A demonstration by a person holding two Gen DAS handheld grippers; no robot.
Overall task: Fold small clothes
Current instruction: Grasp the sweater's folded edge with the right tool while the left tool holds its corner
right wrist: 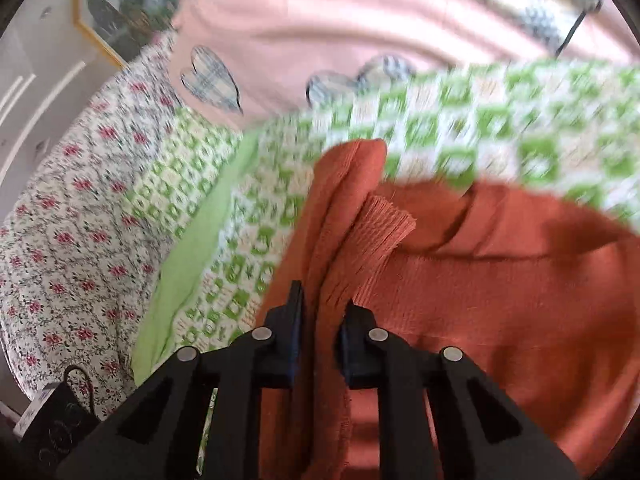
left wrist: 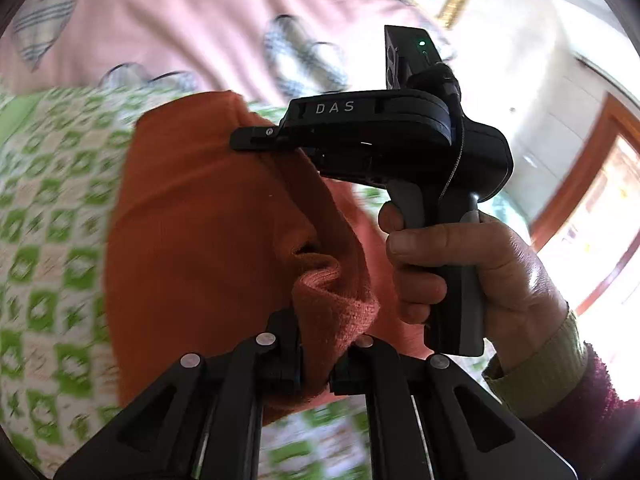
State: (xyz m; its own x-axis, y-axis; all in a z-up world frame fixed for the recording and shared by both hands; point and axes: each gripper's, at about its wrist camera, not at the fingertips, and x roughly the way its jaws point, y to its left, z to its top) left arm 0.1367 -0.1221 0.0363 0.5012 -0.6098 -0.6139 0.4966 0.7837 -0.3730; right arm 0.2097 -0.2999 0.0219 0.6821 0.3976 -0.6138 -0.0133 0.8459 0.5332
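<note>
We see a bed spread with a green-and-white checked cover (right wrist: 460, 128), its plain green edge running toward seven o'clock. On it lies the orange knitted garment (right wrist: 500, 280), bunched and partly lifted. At twelve o'clock a pink blanket with plaid hearts (right wrist: 320, 32) overlaps it, and a floral quilt (right wrist: 68, 220) lies at nine o'clock.

Bright daylight, window glare, motion blur, fisheye-dark corners.
</note>
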